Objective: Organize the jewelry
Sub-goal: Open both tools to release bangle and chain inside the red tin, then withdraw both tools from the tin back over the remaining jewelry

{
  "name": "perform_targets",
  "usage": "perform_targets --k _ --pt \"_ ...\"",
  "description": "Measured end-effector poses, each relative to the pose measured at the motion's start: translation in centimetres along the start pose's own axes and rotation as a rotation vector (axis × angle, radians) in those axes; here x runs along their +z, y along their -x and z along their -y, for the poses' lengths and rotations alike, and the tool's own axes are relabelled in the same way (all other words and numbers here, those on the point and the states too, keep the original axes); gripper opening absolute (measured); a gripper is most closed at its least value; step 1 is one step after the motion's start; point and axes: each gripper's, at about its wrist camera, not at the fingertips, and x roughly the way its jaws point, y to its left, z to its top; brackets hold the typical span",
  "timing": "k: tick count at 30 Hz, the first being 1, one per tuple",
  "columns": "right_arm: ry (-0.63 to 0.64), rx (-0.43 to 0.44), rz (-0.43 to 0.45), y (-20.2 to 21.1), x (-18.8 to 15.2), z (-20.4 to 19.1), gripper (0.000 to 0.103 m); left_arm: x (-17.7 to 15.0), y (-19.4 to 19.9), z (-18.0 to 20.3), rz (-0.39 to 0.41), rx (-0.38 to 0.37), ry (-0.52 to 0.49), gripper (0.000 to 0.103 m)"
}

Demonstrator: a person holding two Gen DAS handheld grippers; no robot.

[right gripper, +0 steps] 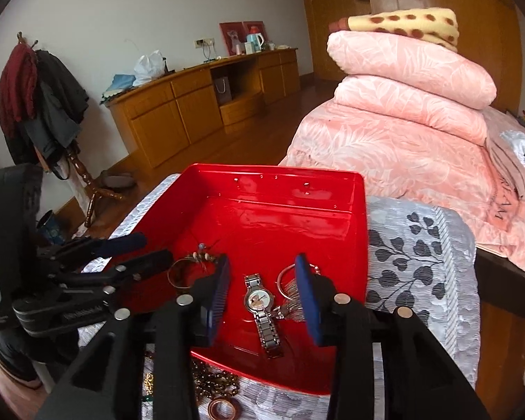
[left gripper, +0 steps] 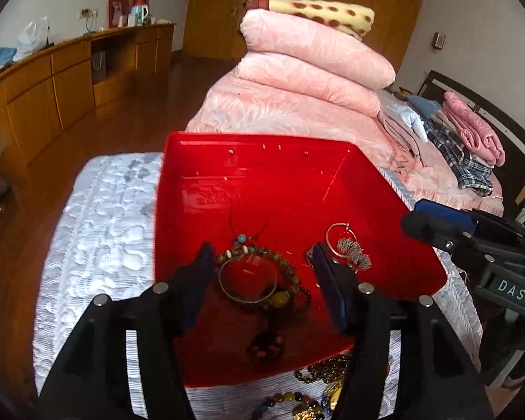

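Both claws (left gripper: pixel 262 280) (right gripper: pixel 262 297) wide over red tray (right gripper: pixel 332 245) on silver quilt (right gripper: pixel 420 262), pink bedding (right gripper: pixel 402 105) beyond.

Silver quilted cover (right gripper: pixel 420 255) — red tray (right gripper: pixel 358 217), loose beads (right gripper: pixel 217 381) on it.

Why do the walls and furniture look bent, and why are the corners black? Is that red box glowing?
Both wrist views come through fisheye lenses, which bow straight lines and leave dark corners. In the left wrist view the red tray looks oversaturated, with a bright patch of glare on its floor; in the right wrist view the watch is fairly sharp, while the edges are soft.
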Motion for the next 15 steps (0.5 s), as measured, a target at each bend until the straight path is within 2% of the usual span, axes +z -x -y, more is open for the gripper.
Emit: perform_targets --k 1,3,5,8,11,15 --pt "-0.001 -0.008 0.020 0.8 -0.1 0.0 0.046 0.1 0.7 0.0 0.017 0.004 -0.001 0.059" --pt "0.001 -0.019 0.057 2.2 -0.4 -0.1 0.053 0.1 2.1 0.1 0.052 0.006 -0.005 0.068" --pt "-0.002 -0.032 0.089 3.7 -1.0 0.0 0.065 -0.4 4.2 0.3 0.101 0.020 -0.023 0.077" --pt "-0.008 -0.035 0.126 5.8 -2.1 -0.1 0.075 -1.6 6.6 0.3 0.150 0.032 -0.026 0.086" --pt "-0.017 -0.032 0.129 7.2 -3.9 -0.5 0.083 -3.1 8.2 0.4 0.157 0.039 -0.025 0.090" --pt "-0.033 -0.036 0.099 8.0 -6.1 -0.8 0.088 -5.4 9.6 -0.2 0.154 0.061 -0.006 0.094"
